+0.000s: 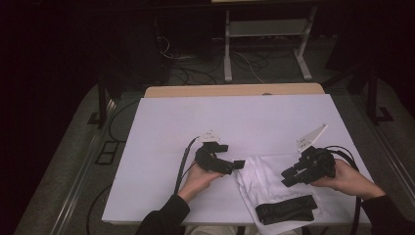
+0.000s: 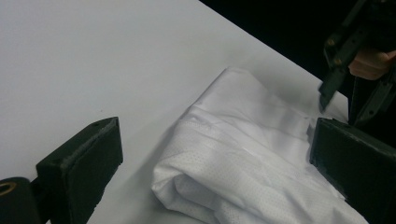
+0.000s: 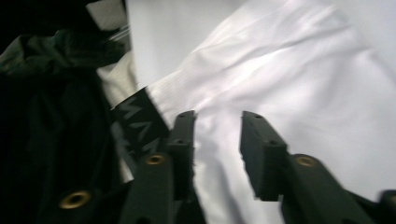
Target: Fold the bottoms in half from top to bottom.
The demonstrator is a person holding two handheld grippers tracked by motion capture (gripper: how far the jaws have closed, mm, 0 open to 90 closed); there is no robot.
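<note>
A folded white garment [image 1: 257, 177] with a black patterned waistband [image 1: 286, 209] lies on the white-covered table [image 1: 220, 117], near its front right. My left gripper [image 1: 238, 165] sits at the garment's left edge and is open wide. In the left gripper view its jaws stand either side of the folded cloth [image 2: 243, 154] without pressing it, around the left gripper's [image 2: 217, 140] gap. My right gripper [image 1: 288, 177] hovers over the garment's right part. In the right gripper view the right gripper [image 3: 218, 122] is partly open above the white cloth [image 3: 289, 70], nothing between its pads, and the waistband [image 3: 140, 122] lies beside it.
The other hand's gripper [image 2: 336, 70] shows beyond the cloth in the left gripper view. A wooden table edge [image 1: 235, 90] runs along the far side. Beyond it are a metal stand [image 1: 266, 44] and floor cables [image 1: 195, 63]. The table's front edge is close to the waistband.
</note>
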